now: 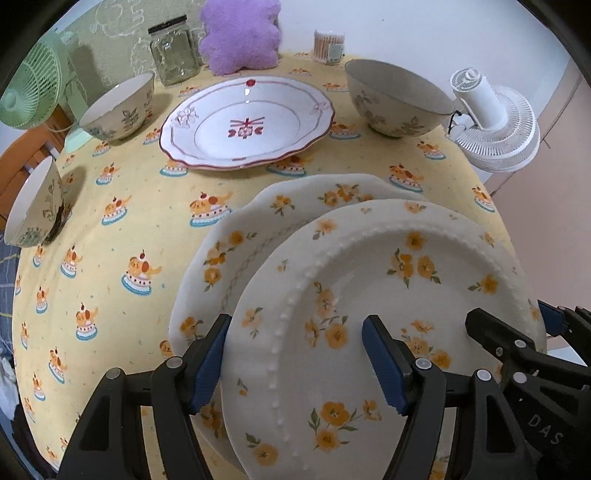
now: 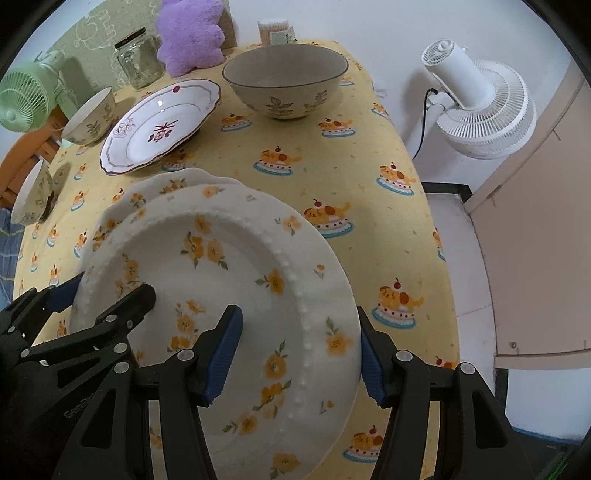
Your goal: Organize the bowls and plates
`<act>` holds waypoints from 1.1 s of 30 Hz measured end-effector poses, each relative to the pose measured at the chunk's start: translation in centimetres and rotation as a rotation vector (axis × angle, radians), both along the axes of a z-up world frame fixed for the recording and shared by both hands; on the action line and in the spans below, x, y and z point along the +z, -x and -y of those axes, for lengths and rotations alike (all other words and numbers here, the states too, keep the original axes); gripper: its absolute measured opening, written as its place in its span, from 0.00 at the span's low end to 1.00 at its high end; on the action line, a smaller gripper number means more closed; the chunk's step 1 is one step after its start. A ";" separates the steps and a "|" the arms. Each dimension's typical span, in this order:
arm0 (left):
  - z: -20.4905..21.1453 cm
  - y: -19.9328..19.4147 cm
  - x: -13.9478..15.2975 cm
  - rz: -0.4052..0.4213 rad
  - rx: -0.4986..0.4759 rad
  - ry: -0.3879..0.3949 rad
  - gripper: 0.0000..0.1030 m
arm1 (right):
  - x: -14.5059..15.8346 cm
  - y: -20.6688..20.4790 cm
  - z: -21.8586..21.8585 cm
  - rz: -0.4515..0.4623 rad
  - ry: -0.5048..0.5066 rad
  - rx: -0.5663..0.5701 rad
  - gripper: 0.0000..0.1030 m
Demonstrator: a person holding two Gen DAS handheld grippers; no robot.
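Observation:
A white beaded plate with orange flowers (image 1: 388, 295) (image 2: 221, 280) sits tilted over a scalloped orange-flower plate (image 1: 258, 236) (image 2: 162, 188). My left gripper (image 1: 295, 362) straddles the beaded plate's left rim, one finger under, one on top. My right gripper (image 2: 301, 354) straddles its right rim the same way. Both hold the plate. A red-patterned plate (image 1: 247, 122) (image 2: 159, 125) lies farther back. Leaf-pattern bowls stand at the far right (image 1: 395, 98) (image 2: 284, 81), far left (image 1: 118, 107) (image 2: 88, 116) and left edge (image 1: 37, 206) (image 2: 31, 195).
The yellow tablecloth (image 1: 147, 221) covers the table. At the back stand a glass jar (image 1: 173, 51), a purple plush (image 1: 240, 33) and a cotton swab tub (image 1: 328, 46). A green fan (image 1: 29, 92) is at the left, a white fan (image 2: 480, 107) off the right edge.

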State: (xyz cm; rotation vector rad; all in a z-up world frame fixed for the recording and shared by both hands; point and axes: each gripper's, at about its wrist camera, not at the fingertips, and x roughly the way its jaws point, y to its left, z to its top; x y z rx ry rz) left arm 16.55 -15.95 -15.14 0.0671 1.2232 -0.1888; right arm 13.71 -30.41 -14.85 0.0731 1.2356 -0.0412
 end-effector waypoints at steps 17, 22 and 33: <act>-0.1 -0.2 0.0 0.024 -0.021 -0.103 0.69 | 0.0 0.8 0.0 -0.028 0.000 -0.031 0.60; 0.2 0.6 0.7 0.071 -0.028 -0.167 0.69 | 0.6 1.2 -0.3 -0.015 0.030 -0.031 0.57; -1.0 1.4 2.1 0.079 -0.002 -0.096 0.69 | -0.2 1.1 -1.3 -0.049 0.015 -0.024 0.40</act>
